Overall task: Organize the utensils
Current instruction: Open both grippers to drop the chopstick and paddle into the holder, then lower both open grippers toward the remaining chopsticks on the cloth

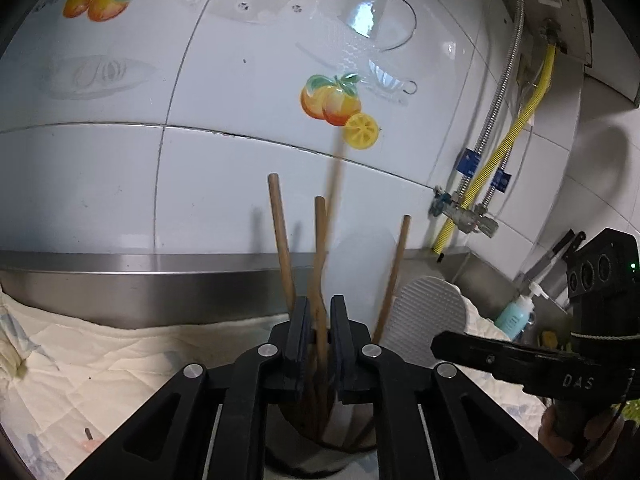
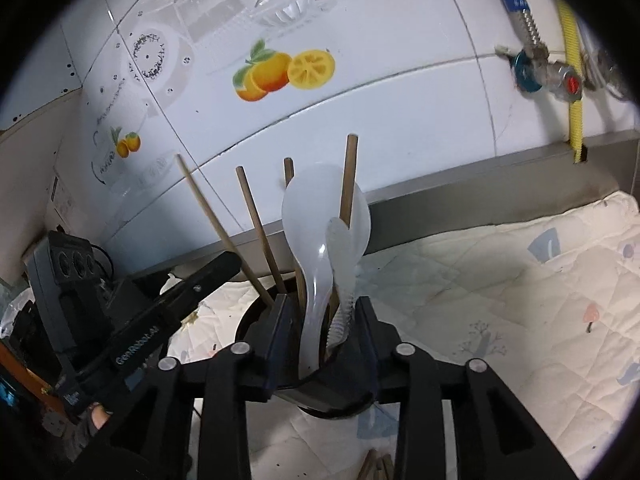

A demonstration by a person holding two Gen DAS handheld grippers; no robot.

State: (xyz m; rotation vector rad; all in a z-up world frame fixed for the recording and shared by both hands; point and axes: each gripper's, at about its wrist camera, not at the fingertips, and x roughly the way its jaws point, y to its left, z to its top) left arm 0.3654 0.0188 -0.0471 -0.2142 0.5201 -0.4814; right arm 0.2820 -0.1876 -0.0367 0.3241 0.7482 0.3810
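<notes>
Right wrist: dark holder (image 2: 256,320) contains chopsticks (image 2: 256,232) and white spoon (image 2: 320,240) between parted right tool (image 2: 320,320).

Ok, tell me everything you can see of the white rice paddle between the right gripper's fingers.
The white rice paddle looks like glossy, translucent plastic, with a broad rounded blade on top narrowing to a slim handle. It stands nearly upright, blade up, its handle going down into the dark utensil holder on the quilted cloth. A second, textured white paddle overlaps its front; a wooden chopstick rises behind it. It sits between the right gripper fingers; the pads do not appear to press it.
</notes>
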